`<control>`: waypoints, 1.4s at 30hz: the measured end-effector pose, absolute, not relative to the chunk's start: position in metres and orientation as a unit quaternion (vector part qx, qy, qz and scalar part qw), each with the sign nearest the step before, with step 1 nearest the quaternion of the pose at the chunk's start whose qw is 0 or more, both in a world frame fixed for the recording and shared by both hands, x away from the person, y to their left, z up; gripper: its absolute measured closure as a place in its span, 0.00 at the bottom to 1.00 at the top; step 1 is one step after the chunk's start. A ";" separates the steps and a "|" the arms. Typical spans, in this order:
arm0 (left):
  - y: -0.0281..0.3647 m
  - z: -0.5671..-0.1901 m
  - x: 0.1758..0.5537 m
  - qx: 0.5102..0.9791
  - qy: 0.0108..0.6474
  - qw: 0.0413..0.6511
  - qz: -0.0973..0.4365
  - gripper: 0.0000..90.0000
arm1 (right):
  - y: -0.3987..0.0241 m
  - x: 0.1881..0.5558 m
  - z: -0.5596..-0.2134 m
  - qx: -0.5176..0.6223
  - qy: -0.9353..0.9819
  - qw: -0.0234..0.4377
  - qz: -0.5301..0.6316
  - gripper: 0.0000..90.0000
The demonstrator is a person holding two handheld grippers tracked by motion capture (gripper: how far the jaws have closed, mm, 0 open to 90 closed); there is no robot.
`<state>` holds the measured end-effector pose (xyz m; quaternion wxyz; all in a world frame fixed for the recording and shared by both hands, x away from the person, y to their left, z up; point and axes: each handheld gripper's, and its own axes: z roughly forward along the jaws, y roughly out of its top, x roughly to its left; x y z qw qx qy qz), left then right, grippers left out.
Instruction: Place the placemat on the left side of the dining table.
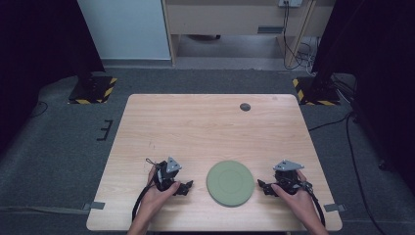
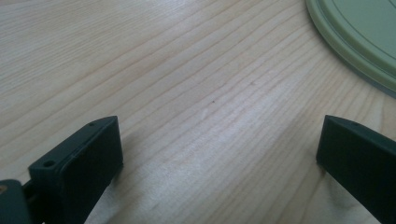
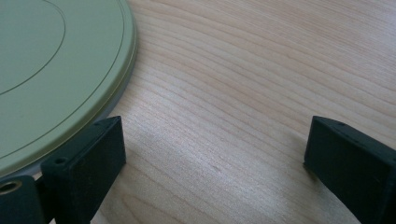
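Between both tongs, green plate (image 1: 230, 183) bare on table (image 1: 205, 122), left tongs (image 1: 186, 187) wide, right tongs (image 1: 263, 186) wide.

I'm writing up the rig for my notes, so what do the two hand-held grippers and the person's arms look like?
Both are black. The left hand-held gripper and the right hand-held gripper each carry a grey three-cornered plate on top and trail a black cable back along the forearm. Up close, the jaws are flat matte blocks with small screw holes. The person's forearms are bare, with no sleeves or gloves in sight.
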<state>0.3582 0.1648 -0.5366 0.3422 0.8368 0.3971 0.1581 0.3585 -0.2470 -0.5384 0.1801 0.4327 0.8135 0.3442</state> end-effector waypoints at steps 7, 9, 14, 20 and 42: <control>0.163 -0.535 0.349 0.832 0.396 0.348 0.173 0.06 | -0.248 0.359 -0.538 0.436 0.811 0.182 0.346 0.07; 0.164 -0.533 0.347 0.827 0.400 0.355 0.173 0.06 | -0.248 0.359 -0.538 0.437 0.810 0.182 0.346 0.07; 0.169 -0.524 0.341 0.812 0.404 0.389 0.161 0.06 | -0.252 0.350 -0.529 0.435 0.800 0.187 0.368 0.07; 0.160 -0.522 0.338 0.820 0.385 0.395 0.154 0.04 | -0.252 0.346 -0.525 0.430 0.799 0.185 0.377 0.07; 0.129 -0.519 0.331 0.823 0.365 0.416 0.128 0.03 | -0.232 0.333 -0.519 0.404 0.810 0.184 0.384 0.07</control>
